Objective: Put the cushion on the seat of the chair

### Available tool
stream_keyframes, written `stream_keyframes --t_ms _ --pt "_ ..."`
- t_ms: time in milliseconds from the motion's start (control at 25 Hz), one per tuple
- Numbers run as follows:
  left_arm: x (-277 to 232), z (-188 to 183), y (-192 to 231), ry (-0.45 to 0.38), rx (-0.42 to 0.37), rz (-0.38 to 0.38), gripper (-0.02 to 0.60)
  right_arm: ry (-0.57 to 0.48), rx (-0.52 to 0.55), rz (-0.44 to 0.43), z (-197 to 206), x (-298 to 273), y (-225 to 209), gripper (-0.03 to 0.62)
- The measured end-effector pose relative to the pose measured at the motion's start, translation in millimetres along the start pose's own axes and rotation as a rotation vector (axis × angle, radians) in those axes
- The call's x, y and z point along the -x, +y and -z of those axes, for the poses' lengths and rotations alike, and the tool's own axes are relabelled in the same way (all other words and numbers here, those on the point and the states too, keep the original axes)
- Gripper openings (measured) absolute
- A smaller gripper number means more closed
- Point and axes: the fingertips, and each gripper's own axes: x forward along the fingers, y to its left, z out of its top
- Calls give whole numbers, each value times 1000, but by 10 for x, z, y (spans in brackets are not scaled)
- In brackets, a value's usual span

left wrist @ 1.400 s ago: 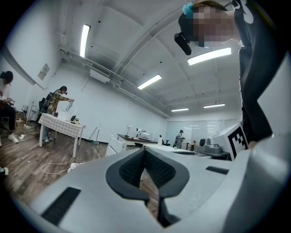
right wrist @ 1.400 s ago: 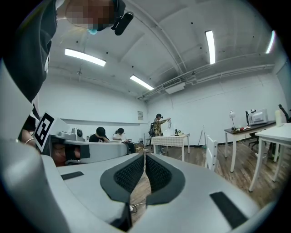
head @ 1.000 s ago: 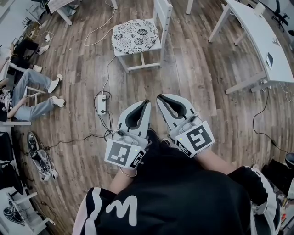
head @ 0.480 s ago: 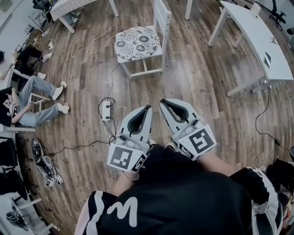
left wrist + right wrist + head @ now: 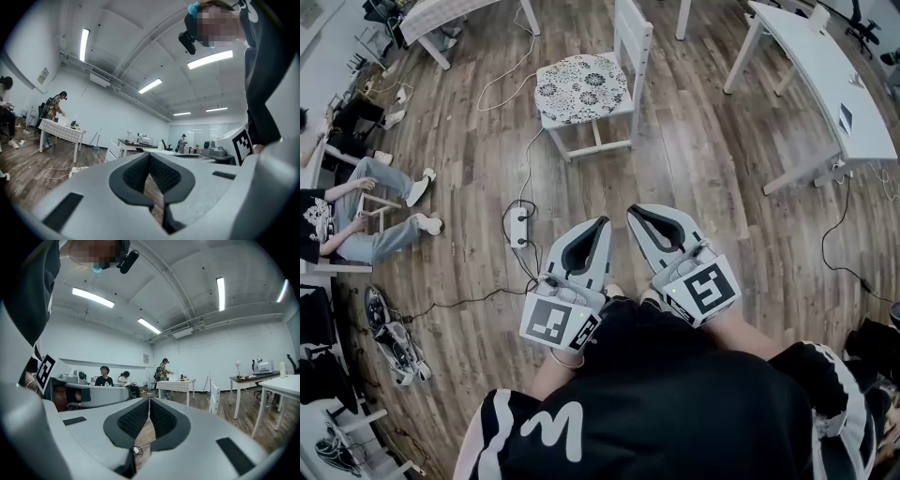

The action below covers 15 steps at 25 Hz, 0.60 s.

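Observation:
A floral cushion (image 5: 581, 86) lies on the seat of a white wooden chair (image 5: 634, 36) at the top middle of the head view. Well short of the chair, in front of the person's body, my left gripper (image 5: 602, 222) and right gripper (image 5: 631, 210) are held side by side. Both point level toward the chair, and both are shut with nothing between their pads. In the left gripper view the jaws (image 5: 149, 154) meet at the tip, with the chair (image 5: 112, 151) and the cushion's edge (image 5: 77, 169) far off to the left. The right gripper view shows its jaws (image 5: 149, 400) closed and the chair (image 5: 214, 397) off to the right.
A power strip (image 5: 518, 227) with trailing cables lies on the wood floor just left of the grippers. White tables stand at the right (image 5: 825, 75) and top left (image 5: 441, 14). A seated person (image 5: 356, 202) and shoes (image 5: 389, 337) are along the left edge.
The chair and the floor have slid slightly down in the head view. Both grippers stay shut and side by side, with the left one shifted only a little.

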Motion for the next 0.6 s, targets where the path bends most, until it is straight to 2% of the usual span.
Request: stream_keyframes --t_ms 600 --pt "58 -28 38 -9 3 11 3 13 1 -18 16 -69 115 26"
